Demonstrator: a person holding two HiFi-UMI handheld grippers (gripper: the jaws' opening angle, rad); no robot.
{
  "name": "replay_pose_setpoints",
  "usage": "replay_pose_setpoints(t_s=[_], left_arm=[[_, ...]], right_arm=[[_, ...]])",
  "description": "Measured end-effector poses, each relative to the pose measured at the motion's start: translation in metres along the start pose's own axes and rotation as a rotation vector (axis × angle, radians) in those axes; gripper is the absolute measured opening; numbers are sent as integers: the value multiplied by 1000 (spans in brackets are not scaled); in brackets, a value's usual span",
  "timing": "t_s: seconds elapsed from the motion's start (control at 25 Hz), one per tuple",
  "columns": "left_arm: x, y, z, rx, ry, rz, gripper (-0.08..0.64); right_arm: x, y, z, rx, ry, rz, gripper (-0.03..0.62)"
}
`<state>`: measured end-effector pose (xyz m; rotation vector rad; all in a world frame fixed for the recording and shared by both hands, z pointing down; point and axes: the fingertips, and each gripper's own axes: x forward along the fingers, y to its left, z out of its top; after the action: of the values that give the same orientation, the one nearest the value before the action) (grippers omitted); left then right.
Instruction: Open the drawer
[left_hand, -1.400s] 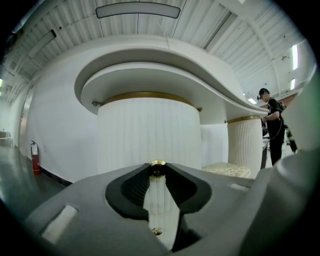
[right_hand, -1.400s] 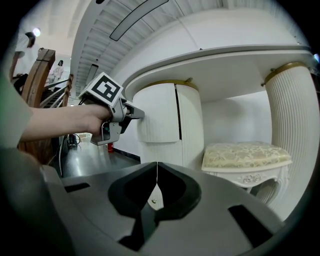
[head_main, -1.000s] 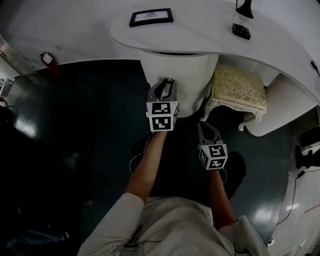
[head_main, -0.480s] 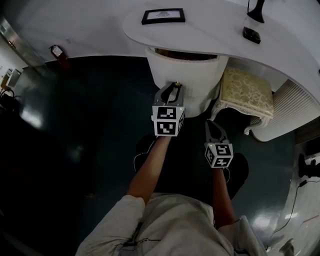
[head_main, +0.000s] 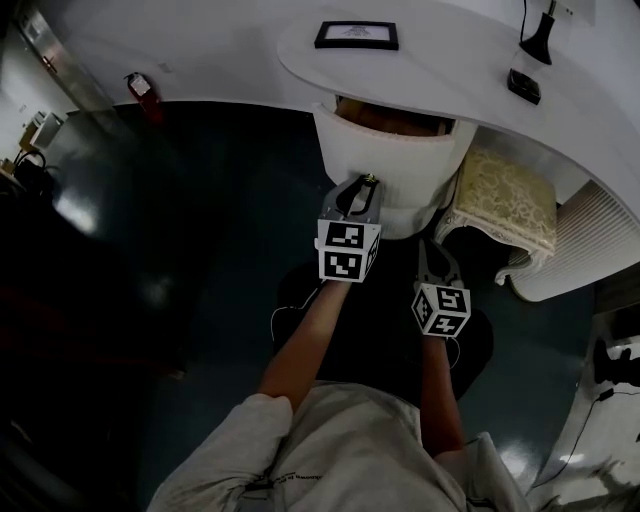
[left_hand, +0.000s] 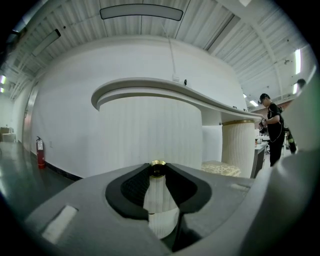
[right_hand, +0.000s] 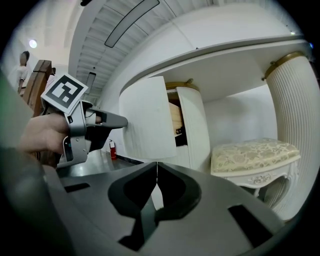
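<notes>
While the left gripper is clamped on the brass knob, the drawer stands partly out from under the desk. Judgement: the pull should run straight along the drawer's travel, with a firm grip, lest the small knob slip. Right gripper, jaws together and empty, hangs beside it.

We are finding open floor left of the pulled-out drawer; a padded stool is crowding its right, the worktop overhanging above.
</notes>
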<state>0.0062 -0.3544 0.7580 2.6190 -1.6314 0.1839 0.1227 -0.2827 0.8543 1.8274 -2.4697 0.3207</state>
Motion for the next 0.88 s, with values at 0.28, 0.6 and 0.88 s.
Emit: replay_pose_setpoints(t_s=[0.28,0.6,0.88], left_arm=[[-18,-1,-3,-2,-10,11,106],[-40,-3,-6,-13,-16,19,106],[-69,-7,-10,-5,-22,16,106]], right_arm=[[6,50,47,-54,-96,79,17],[10,72,61,-59,-124,108,15],[-7,87,66,-65,-153,158,15]])
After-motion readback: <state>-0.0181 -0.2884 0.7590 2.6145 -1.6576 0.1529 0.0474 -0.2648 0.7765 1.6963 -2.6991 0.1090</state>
